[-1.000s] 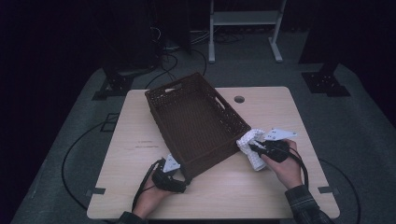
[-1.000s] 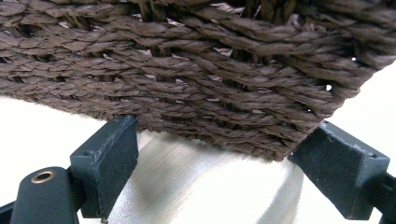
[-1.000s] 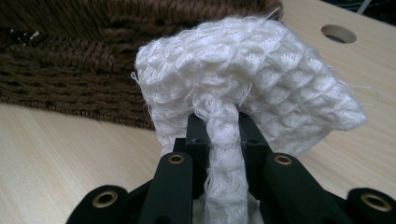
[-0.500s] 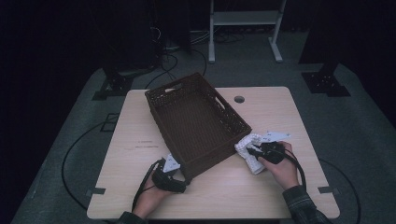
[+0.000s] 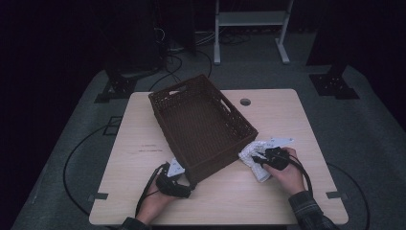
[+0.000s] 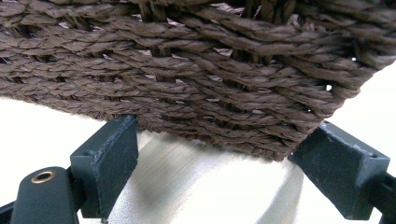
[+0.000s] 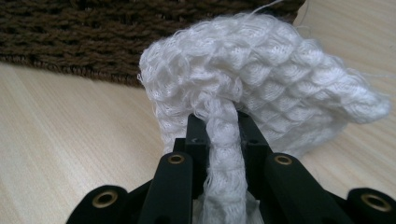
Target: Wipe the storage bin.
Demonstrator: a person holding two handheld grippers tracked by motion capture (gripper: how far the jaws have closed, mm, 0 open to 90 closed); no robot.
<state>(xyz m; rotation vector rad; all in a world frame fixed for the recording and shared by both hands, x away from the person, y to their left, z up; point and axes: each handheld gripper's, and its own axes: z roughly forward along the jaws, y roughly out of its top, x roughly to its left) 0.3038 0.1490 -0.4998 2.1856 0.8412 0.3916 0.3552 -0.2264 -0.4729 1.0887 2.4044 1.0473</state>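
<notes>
A dark brown woven basket (image 5: 215, 158) stands askew on the light wooden table (image 5: 139, 129), with nothing visible inside it. My left gripper (image 5: 188, 183) is at the basket's near corner. In the left gripper view its jaws (image 6: 224, 154) are spread wide, and the basket's wall (image 6: 187, 70) sits just past their tips with bare table between them. Right of the basket, my right gripper (image 5: 257, 160) is shut on a white waffle-knit cloth (image 5: 250, 154). In the right gripper view a twisted fold of the cloth (image 7: 280, 70) is pinched between the jaws (image 7: 219, 126).
A round cable hole (image 5: 245, 101) is in the table's far side. A white metal stand (image 5: 249, 19) and loose cables (image 5: 177, 52) lie on the grey floor beyond. The table's near edge (image 5: 215, 223) is close to both hands.
My right hand has shifted slightly left and nearer with the cloth. The left hand and the basket have stayed put.
</notes>
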